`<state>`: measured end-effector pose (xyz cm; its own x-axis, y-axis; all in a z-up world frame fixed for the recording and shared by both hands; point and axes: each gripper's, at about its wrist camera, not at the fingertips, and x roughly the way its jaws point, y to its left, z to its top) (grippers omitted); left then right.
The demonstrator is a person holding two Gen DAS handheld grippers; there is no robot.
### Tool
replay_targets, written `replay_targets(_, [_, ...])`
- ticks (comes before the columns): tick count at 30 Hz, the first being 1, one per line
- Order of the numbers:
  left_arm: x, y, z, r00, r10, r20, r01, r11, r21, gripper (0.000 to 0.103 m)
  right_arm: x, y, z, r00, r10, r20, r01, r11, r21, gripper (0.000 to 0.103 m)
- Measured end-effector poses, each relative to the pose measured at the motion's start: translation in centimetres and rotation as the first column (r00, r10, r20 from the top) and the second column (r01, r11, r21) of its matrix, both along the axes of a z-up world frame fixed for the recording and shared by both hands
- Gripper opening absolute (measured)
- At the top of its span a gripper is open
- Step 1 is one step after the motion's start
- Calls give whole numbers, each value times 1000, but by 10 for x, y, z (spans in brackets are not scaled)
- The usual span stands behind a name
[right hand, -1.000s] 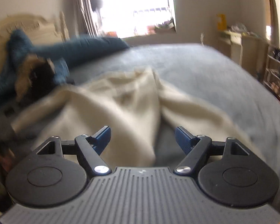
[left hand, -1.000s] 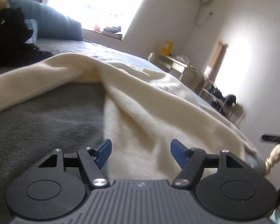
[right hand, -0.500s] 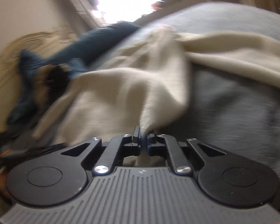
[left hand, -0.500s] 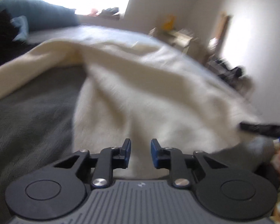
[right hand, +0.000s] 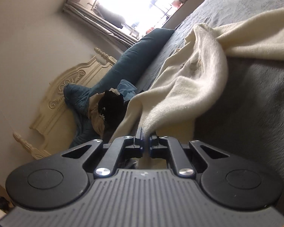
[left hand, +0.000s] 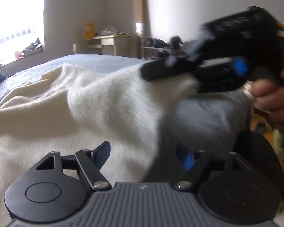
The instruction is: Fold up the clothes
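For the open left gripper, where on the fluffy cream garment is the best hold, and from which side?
Probably the free edge of the fluffy cream garment, where it ends against the grey bedspread between the spread fingers of the left gripper. Come straight forward, low along the bed: that border is thin enough to pinch, while the middle is bunched into thick folds. The right gripper already clamps another edge.

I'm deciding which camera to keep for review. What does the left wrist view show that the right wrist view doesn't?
Only the left wrist view shows the left gripper, open with nothing between its fingers, the right gripper from outside, the person's hand holding it, and a desk by the far wall.

Only the right wrist view shows the right gripper shut on the cream garment, the carved headboard and a teal pillow.

Both show the cream garment, the grey bedspread and the bright window.
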<state>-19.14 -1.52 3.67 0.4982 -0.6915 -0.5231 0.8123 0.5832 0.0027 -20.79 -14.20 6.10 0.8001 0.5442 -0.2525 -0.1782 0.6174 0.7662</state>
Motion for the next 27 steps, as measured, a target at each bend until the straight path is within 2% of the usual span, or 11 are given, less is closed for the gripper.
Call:
replay_targets(2, [10,-1,5,999,29,-29,-30,999,-44,50,3,-7,4,1000,5,-3,-5,999,49,7])
replay_targets(3, [14,-1,7,998,43,-50,-47,997,-65,44,6,-9,7,1000,7,-4,-7,999,44,8])
replay_targets(4, [19,-1,10,996,58,-70,-64,994,-85,33,8,-10,11,1000,9,-4,-9,999,34,9])
replay_targets(5, [23,1,13,993,72,-93,-81,991,-106,16,10,-12,13,1000,5,-7,-5,1000,29,9])
replay_targets(6, [28,5,16,988,83,-126,-100,986,-131,11,13,-15,15,1000,0,-10,0,1000,24,15])
replay_targets(9, [46,25,25,964,93,-249,-149,964,-218,9,16,-28,17,1000,-24,-7,24,998,54,46])
replay_targets(13, [67,51,35,929,97,-357,-216,925,-312,7,3,-51,4,996,-78,40,71,988,136,68])
replay_targets(16, [91,58,39,896,81,-437,-268,882,-388,7,6,-56,-19,995,-101,10,96,967,236,70])
replay_targets(18, [95,66,43,891,74,-448,-282,863,-418,7,15,-54,-39,994,-100,-33,106,940,325,70])
replay_targets(22, [94,69,52,918,74,-389,-250,870,-425,6,32,-52,-78,989,-86,-119,134,860,493,71])
replay_targets(27, [73,78,51,944,57,-325,-195,890,-412,6,53,-49,-128,975,-45,-219,184,718,672,72])
